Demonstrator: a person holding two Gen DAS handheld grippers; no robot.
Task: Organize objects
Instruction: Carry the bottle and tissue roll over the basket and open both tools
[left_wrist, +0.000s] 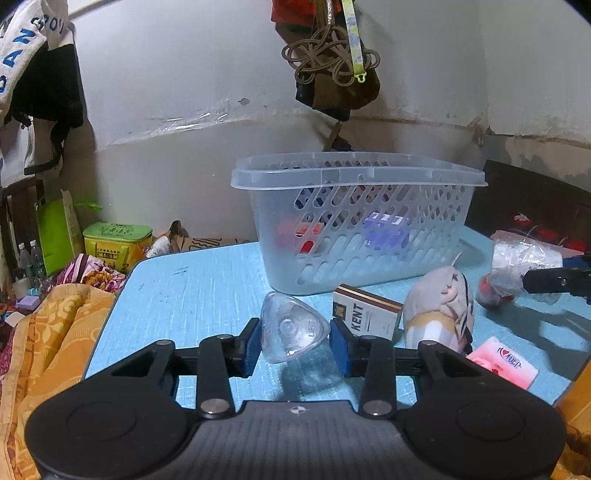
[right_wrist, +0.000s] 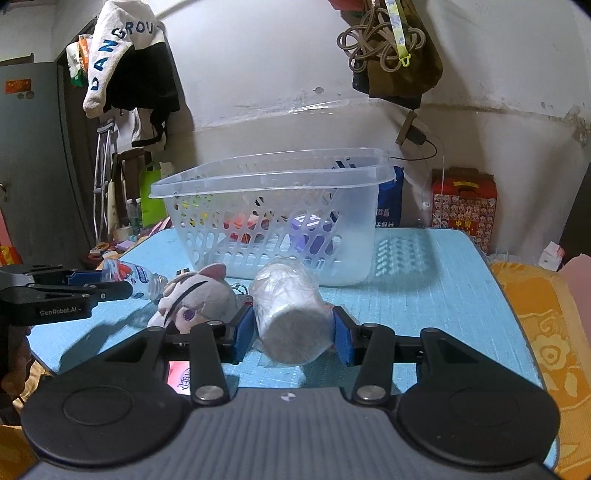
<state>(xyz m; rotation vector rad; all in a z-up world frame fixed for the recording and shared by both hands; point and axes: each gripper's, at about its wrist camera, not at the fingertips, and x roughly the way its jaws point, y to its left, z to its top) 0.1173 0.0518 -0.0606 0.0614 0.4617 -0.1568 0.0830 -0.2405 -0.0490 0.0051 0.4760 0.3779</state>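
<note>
While the left hand-held gripper (left_wrist: 293, 341) clamps its 2 blue pads against a clear plastic bottle (left_wrist: 290, 328), the bottle points base-first toward the camera and is held above the blue surface (left_wrist: 192, 291). From the right wrist view the same bottle (right_wrist: 136, 277) shows a strawberry label and lies sideways in that gripper (right_wrist: 107, 286), neck toward the plush toy (right_wrist: 199, 299).

The right hand-held gripper (right_wrist: 293, 330) has its pads pressed on both sides of a plastic-wrapped roll (right_wrist: 291, 314), whose flat end faces the camera; whether the roll is clear of the surface (right_wrist: 424, 306) cannot be told. In the left wrist view this roll (left_wrist: 524, 262) appears at the far right, with a black finger of the right gripper (left_wrist: 554, 280) in front of it.

A translucent slotted basket (left_wrist: 354, 221) stands on the surface behind both grippers, with red and purple items showing dimly through its wall. Just in front of the basket, a Kent cigarette pack (left_wrist: 365, 312) lies beside the plush toy (left_wrist: 439, 306), which rests on its side. A pink packet (left_wrist: 504, 363) lies nearer the camera, just beside the toy.

Off the surface's left edge lies an orange patterned blanket (left_wrist: 55, 321), with a yellow-green tin (left_wrist: 116, 240) and a green bag (left_wrist: 57, 232) behind it. A coiled cord and bag (left_wrist: 332, 62) hang on the wall above the basket.
</note>
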